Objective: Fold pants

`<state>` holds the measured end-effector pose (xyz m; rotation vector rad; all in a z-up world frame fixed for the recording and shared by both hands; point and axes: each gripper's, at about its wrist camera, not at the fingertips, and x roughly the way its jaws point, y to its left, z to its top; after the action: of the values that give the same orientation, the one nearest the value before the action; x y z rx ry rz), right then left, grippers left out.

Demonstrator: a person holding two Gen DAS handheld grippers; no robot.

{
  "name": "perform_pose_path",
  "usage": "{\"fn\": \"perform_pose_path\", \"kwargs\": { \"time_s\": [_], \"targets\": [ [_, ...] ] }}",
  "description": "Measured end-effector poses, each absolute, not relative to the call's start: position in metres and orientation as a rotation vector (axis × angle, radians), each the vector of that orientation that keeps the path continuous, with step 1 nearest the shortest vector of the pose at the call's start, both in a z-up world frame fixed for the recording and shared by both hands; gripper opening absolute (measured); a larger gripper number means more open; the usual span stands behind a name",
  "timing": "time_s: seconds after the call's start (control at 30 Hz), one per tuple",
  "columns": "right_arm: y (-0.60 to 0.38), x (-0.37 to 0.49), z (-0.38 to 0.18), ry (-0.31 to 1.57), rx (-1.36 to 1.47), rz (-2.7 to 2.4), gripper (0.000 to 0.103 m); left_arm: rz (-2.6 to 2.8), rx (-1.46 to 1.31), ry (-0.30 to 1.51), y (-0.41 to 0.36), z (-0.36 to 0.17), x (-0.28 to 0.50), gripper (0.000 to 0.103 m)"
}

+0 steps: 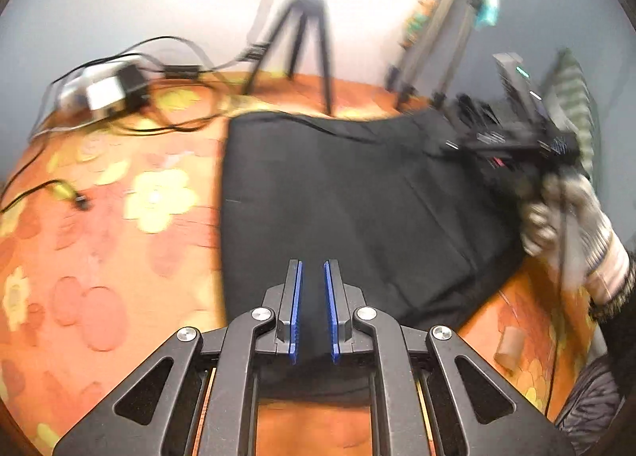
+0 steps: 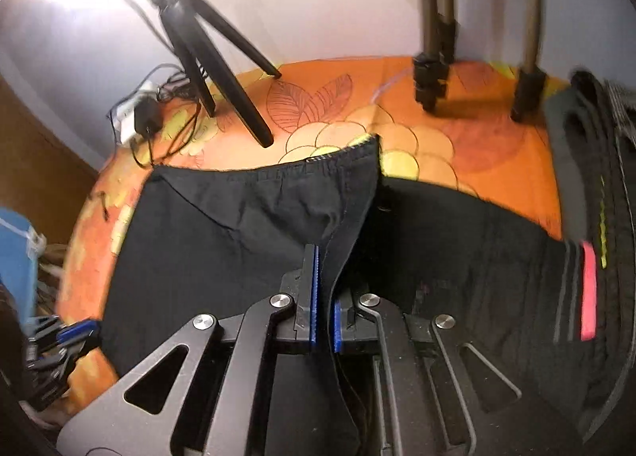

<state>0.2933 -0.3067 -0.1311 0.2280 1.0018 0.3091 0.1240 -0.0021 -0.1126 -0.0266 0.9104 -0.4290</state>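
Black pants (image 1: 338,194) lie spread on an orange flowered bed cover (image 1: 119,217). My left gripper (image 1: 314,263) sits at their near edge with its blue pads close together and dark cloth rising between them. From the right wrist it shows at the pants' left edge (image 2: 75,333). My right gripper (image 2: 324,257) is shut on a raised fold of the pants (image 2: 222,241), which drapes up from the cloth and runs down between its pads. A gloved hand (image 1: 564,217) holds that gripper (image 1: 556,146) at the pants' far right side.
A small black tripod (image 2: 206,51) stands on the cover behind the pants, beside a power adapter with cables (image 1: 107,90). Larger tripod legs (image 2: 433,70) stand at the back right. Dark folded clothes (image 2: 588,217) lie on the right. A cardboard tube (image 1: 508,344) lies near the edge.
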Motion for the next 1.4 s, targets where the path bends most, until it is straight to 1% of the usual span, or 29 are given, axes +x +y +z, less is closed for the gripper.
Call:
{"fn": "perform_pose_path", "kwargs": {
  "time_s": [0.13, 0.2, 0.23, 0.27, 0.3, 0.33, 0.4, 0.43, 0.53, 0.67, 0.9, 1.0, 1.1, 1.33, 1.4],
  "targets": [
    [-0.318, 0.284, -0.132, 1.032, 0.213, 0.267, 0.005, -0.366, -0.084, 0.915, 0.024, -0.112, 0.134, 0.010],
    [-0.317, 0.285, -0.140, 1.028, 0.175, 0.245, 0.005, -0.362, -0.095, 0.941, 0.028, -0.118, 0.137, 0.016],
    [-0.316, 0.285, -0.144, 1.027, 0.169, 0.239, 0.005, -0.362, -0.087, 0.952, 0.026, -0.121, 0.137, 0.023],
    [-0.312, 0.286, -0.145, 1.023, 0.148, 0.226, 0.006, -0.359, -0.077, 0.968, 0.024, -0.125, 0.138, 0.028],
    [-0.309, 0.286, -0.142, 1.024, 0.127, 0.218, 0.013, -0.355, -0.073, 0.979, 0.023, -0.128, 0.137, 0.028],
    [-0.306, 0.286, -0.139, 1.026, 0.103, 0.202, 0.026, -0.352, -0.072, 0.992, 0.022, -0.132, 0.137, 0.028],
    [-0.306, 0.282, -0.124, 0.989, 0.039, 0.141, 0.044, -0.347, -0.069, 1.007, 0.021, -0.137, 0.133, 0.028],
    [-0.307, 0.277, -0.116, 0.950, 0.020, 0.118, 0.045, -0.347, -0.063, 1.011, 0.020, -0.139, 0.132, 0.028],
    [-0.303, 0.265, -0.091, 0.860, 0.002, 0.088, 0.045, -0.346, -0.053, 1.015, 0.017, -0.144, 0.129, 0.028],
    [-0.278, 0.258, -0.079, 0.840, 0.028, 0.210, 0.045, -0.337, -0.076, 1.016, 0.020, -0.146, 0.127, 0.028],
    [-0.189, 0.274, -0.100, 1.011, 0.083, 0.438, 0.045, -0.340, -0.130, 1.010, 0.025, -0.148, 0.123, 0.028],
    [-0.149, 0.284, -0.105, 1.081, 0.066, 0.464, 0.048, -0.353, -0.180, 1.018, 0.030, -0.149, 0.123, 0.028],
    [-0.118, 0.294, -0.112, 1.130, 0.034, 0.448, 0.048, -0.370, -0.237, 1.030, 0.036, -0.150, 0.125, 0.028],
    [-0.082, 0.311, -0.127, 1.226, 0.012, 0.385, 0.048, -0.416, -0.318, 1.024, 0.044, -0.152, 0.123, 0.028],
    [-0.076, 0.314, -0.133, 1.248, -0.012, 0.354, 0.048, -0.427, -0.328, 1.015, 0.044, -0.150, 0.122, 0.027]
  ]
}}
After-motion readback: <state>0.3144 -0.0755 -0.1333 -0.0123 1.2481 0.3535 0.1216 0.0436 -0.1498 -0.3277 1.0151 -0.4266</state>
